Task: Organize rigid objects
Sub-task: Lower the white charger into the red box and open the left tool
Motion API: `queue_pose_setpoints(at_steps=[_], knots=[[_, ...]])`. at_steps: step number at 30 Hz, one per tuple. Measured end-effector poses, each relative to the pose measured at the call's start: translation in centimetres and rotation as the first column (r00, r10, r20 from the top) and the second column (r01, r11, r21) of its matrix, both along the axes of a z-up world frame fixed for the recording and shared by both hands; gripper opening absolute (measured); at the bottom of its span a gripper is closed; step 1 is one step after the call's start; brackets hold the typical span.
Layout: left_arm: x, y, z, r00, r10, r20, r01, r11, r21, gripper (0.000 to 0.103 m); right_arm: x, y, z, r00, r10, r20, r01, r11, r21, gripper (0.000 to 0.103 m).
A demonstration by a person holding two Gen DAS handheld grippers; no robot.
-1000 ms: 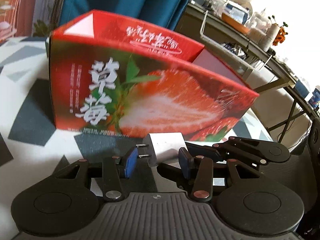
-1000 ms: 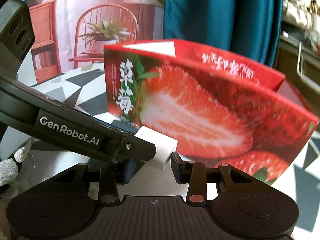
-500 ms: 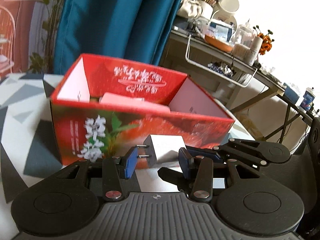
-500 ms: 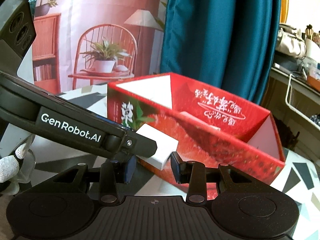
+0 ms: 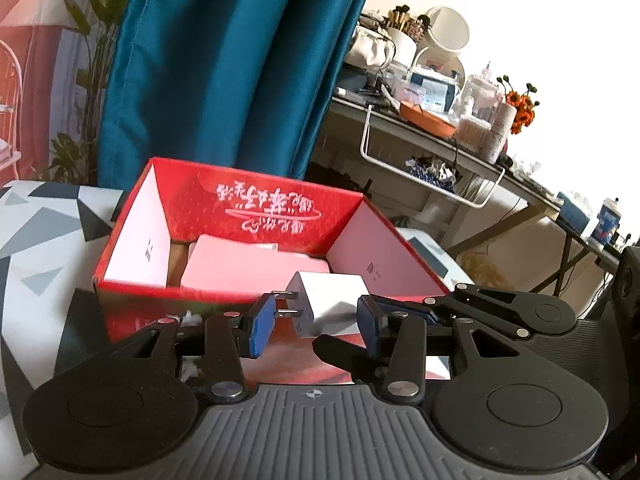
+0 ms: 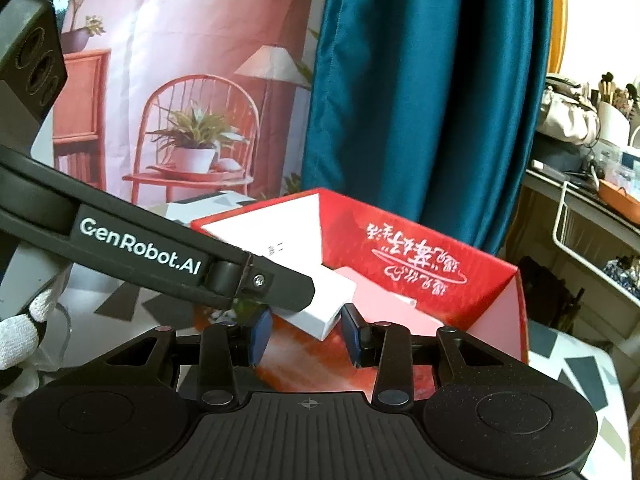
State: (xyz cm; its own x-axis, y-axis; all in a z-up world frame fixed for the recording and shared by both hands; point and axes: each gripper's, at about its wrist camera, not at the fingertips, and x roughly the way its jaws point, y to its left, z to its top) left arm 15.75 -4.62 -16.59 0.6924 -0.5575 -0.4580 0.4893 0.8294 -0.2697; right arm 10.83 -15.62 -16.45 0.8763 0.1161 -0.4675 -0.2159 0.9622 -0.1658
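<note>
The white charger (image 5: 332, 300) hangs in the air just above the near wall of the red strawberry box (image 5: 256, 204), not yet over the open middle. Its two prongs (image 5: 286, 304) point sideways at my left gripper (image 5: 316, 326), whose fingers stand narrow, one pad at the prong tips and the other against the white body. My right gripper (image 6: 306, 336) comes in across it and is narrow too, with its pads at the charger's sides. So both pairs seem to clasp it; I cannot tell which one really carries the weight. I judge the double hold keeps the little block from twisting on its thin prongs. Inside the box a pink carton (image 5: 248, 268) already lies flat, leaving room near the right wall. The box sits towards the far edge of the patterned table (image 5: 40, 232).
</note>
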Motion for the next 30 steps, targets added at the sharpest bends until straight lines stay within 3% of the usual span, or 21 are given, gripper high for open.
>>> queue_pose_setpoints(at_steps=[11, 21, 24, 30], knots=[[4.9, -0.9, 0.3, 0.999, 0.027, -0.033, -0.027, 1.000, -0.006, 0.047, 5.1, -1.5, 0.6, 1.000, -0.005, -0.016, 0.006, 1.000, 0.024, 0.036], [8.4, -2.8, -1.0, 0.990, 0.017, -0.138, -0.013, 0.999, 0.031, 0.048, 8.2, -4.1, -0.9, 0.993, -0.042, -0.109, 0.052, 0.994, 0.096, 0.036], [9.4, -3.4, -1.4, 0.984, 0.016, -0.176, -0.010, 0.999, 0.035, 0.049, 8.9, -4.9, -1.2, 0.990, -0.051, -0.131, 0.070, 0.987, 0.144, 0.042], [10.9, -4.5, -2.3, 0.972, 0.025, -0.235, -0.013, 0.999, 0.050, 0.049, 11.2, -6.7, -1.8, 0.970, -0.080, -0.231, 0.126, 0.972, 0.196, 0.042]])
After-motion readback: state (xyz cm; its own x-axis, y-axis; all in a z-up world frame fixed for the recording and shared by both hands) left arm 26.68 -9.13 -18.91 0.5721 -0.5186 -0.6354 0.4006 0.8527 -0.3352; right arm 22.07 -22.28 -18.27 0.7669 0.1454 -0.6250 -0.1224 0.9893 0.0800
